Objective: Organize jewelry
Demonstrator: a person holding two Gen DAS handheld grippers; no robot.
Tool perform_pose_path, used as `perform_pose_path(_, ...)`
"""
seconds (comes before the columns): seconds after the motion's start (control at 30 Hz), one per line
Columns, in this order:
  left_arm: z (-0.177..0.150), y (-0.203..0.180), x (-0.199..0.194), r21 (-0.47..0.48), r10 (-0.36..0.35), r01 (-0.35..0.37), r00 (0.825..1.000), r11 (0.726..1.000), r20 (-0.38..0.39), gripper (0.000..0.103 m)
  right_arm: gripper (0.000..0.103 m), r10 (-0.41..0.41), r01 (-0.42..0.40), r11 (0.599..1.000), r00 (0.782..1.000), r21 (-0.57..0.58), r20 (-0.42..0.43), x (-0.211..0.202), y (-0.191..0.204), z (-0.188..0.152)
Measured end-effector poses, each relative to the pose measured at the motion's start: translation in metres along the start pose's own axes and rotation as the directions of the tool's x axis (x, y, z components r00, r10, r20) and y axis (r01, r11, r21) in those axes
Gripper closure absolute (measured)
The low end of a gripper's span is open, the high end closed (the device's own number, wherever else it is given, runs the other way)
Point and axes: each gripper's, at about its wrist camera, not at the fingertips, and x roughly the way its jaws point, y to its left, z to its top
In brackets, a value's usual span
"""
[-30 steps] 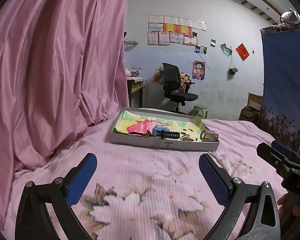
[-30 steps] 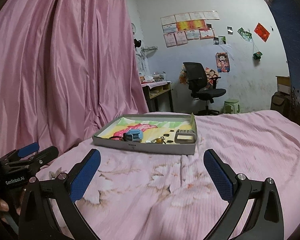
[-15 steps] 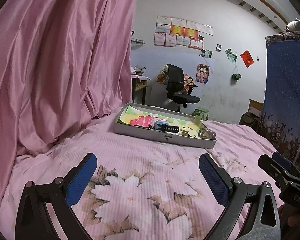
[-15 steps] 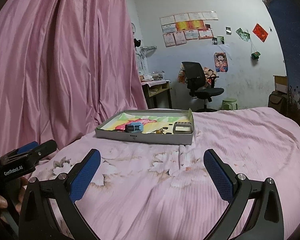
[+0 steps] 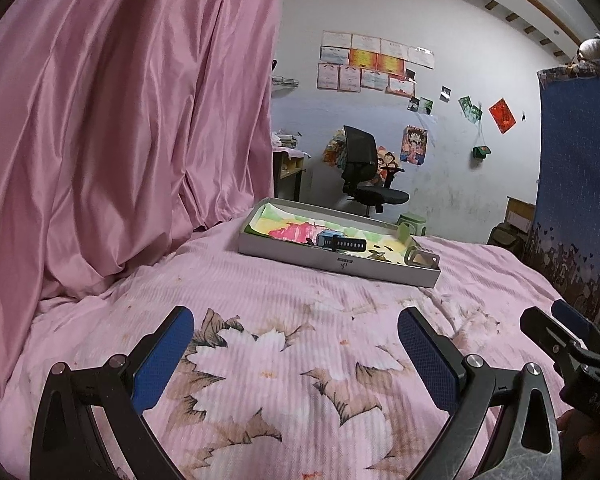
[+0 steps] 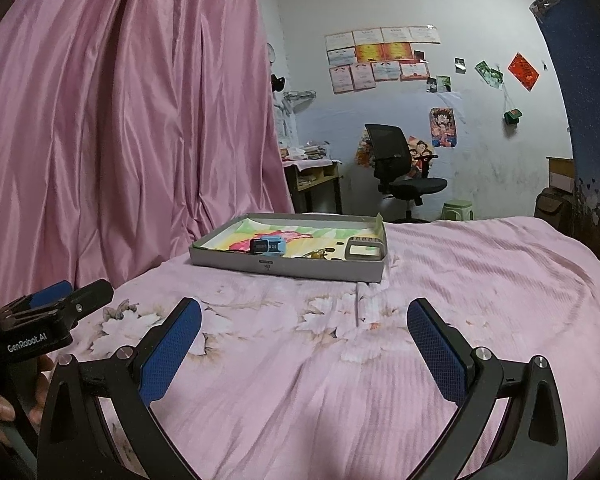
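Observation:
A shallow grey box with a colourful lining lies on the pink flowered bedspread. Inside it sit a blue watch with a dark strap, a small gold piece and a grey rectangular buckle-like item. My left gripper hovers open over the bedspread, well short of the box, holding nothing. My right gripper is likewise open and empty, facing the box from the near side. Each gripper shows at the edge of the other's view.
Pink satin curtain hangs along the left, reaching down to the bed. A blue patterned hanging stands at the right. Beyond the bed are a black office chair, a desk and a green stool. A hand holds the left gripper's handle.
Both grippers have drawn back and tilted up a little, so the box looks farther away and higher in view. Both stay open and empty.

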Motion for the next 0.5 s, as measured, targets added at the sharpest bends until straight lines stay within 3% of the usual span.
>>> perform_pose_path(0.5, -0.0023, -0.0086, -0.0006, 0.031, -0.002, 0.002, 1.000, 1.000, 0.002, 0.000, 0.002, -0.006, 0.006, 1.000, 1.000, 0.000, 0.000, -0.0011, -0.0018, 0.0002)
